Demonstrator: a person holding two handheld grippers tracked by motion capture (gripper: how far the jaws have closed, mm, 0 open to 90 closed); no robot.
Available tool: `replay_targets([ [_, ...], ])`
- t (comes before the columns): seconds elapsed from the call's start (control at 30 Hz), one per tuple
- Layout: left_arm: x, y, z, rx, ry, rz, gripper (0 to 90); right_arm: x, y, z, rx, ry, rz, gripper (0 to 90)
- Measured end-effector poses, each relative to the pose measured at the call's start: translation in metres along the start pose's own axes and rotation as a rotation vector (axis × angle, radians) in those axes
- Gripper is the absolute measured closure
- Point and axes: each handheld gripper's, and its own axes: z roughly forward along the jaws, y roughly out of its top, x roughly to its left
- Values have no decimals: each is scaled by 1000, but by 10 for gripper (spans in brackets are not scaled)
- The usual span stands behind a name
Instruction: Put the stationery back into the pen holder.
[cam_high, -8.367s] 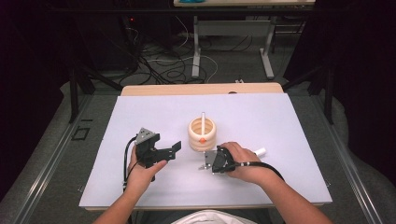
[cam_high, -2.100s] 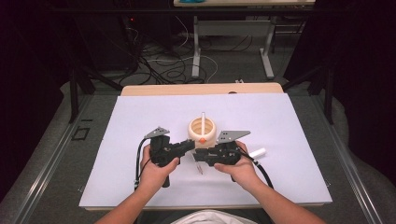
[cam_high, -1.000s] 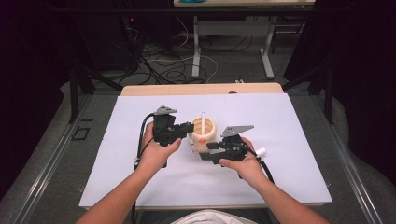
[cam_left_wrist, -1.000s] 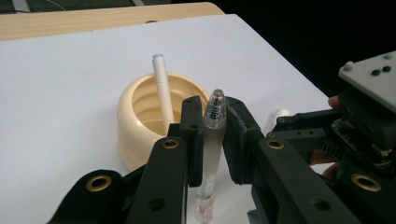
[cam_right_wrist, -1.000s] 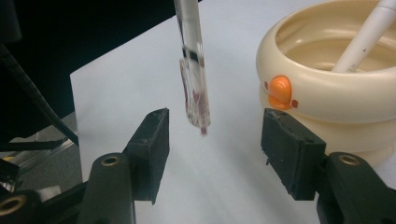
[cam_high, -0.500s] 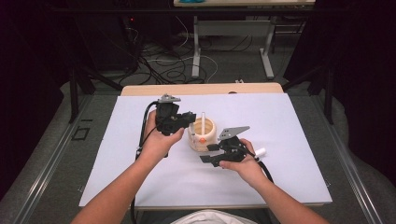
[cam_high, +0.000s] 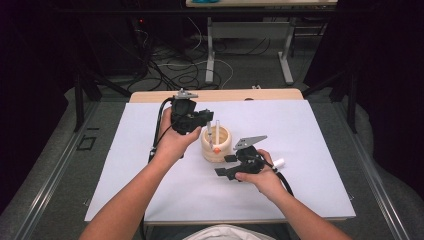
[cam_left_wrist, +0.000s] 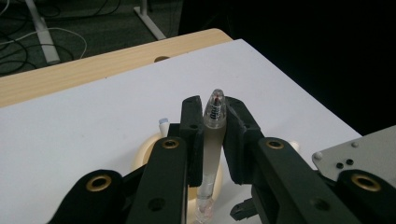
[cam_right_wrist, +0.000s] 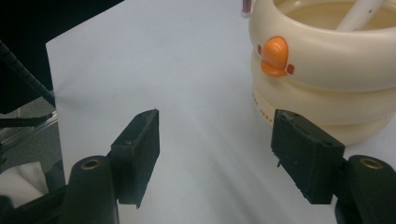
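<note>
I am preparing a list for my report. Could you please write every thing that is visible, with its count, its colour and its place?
Pen holder: one, cream with an orange beak, middle of the white table top.
Clear pen: one, translucent, clamped upright between the left gripper's fingers, above the holder.
White pen: one, standing in the holder.
White cylinder: one, on the table top beside the right hand.
Table: one, white top with a wooden far edge.
Cables: several, black and white, on the floor behind the table.
Left gripper: one, black, shut on the clear pen.
Right gripper: one, black, fingers open, low beside the holder.
Forearms: two, coming in from the near edge.
</note>
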Motion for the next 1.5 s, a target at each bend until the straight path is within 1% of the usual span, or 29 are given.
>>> replay_targets([
  [0.07,-1,2,2,-1,5,7,798,0,-1,0,10,5,18,321],
  [0.1,-1,3,3,-2,6,7,798,-1,0,-1,26,15,18,333],
  [0.13,-2,4,4,-1,7,11,798,0,-1,0,19,18,22,344],
  [0.17,-3,5,5,-8,9,6,798,0,-1,0,28,25,29,342],
  [0.2,-2,6,6,-2,11,13,798,0,-1,0,24,28,23,322],
  [0.23,-3,7,7,-4,15,11,798,1,-1,0,38,31,34,330],
  [0.27,-3,8,8,-11,16,10,798,1,-2,3,14,29,28,336],
  [0.4,-3,11,13,-4,31,13,798,2,-2,3,53,32,20,333],
  [0.43,-2,11,14,-3,36,19,798,2,-3,4,37,30,16,329],
  [0.5,-1,11,17,-2,46,21,798,1,-2,4,38,23,-8,317],
  [0.57,0,11,20,0,52,19,798,1,-2,4,35,18,-10,296],
  [0.67,3,11,24,5,60,13,798,1,-2,4,38,1,5,268],
  [0.8,5,10,30,13,71,9,798,-1,-2,3,51,2,2,232],
  [0.87,6,9,35,21,73,4,798,-1,-2,3,53,-11,13,215],
  [0.9,6,8,37,28,72,4,798,-1,-2,4,50,-12,8,210],
  [0.97,7,6,41,45,74,1,798,-1,-2,3,63,-13,11,203],
  [1.03,8,4,46,52,76,-11,798,-1,-3,5,45,-9,24,186],
  [1.07,8,3,47,62,78,-15,798,-1,-2,4,62,-2,26,178],
  [1.1,9,2,49,69,80,-17,797,-1,-2,4,62,1,28,171],
  [1.13,9,1,50,75,81,-23,798,0,-3,5,45,-8,28,166],
  [1.17,10,1,52,78,80,-24,797,0,-3,5,54,-4,28,164],
  [1.23,11,-1,55,92,79,-33,798,0,-3,6,47,-1,32,157],
  [1.27,12,-2,56,94,83,-34,798,0,-3,6,55,1,39,157],
  [1.3,12,-3,58,104,84,-38,798,0,-3,6,71,3,36,157],
  [1.33,13,-4,59,107,84,-39,798,0,-3,6,65,5,36,157],
  [1.37,13,-5,61,107,86,-54,798,1,-3,7,55,2,35,157],
  [1.4,14,-6,62,116,87,-47,798,0,-3,7,52,-2,24,157],
  [1.47,16,-9,65,134,89,-50,798,1,-4,7,51,-3,7,157],
  [1.5,17,-10,66,145,91,-56,798,1,-3,7,62,-5,8,157],
])
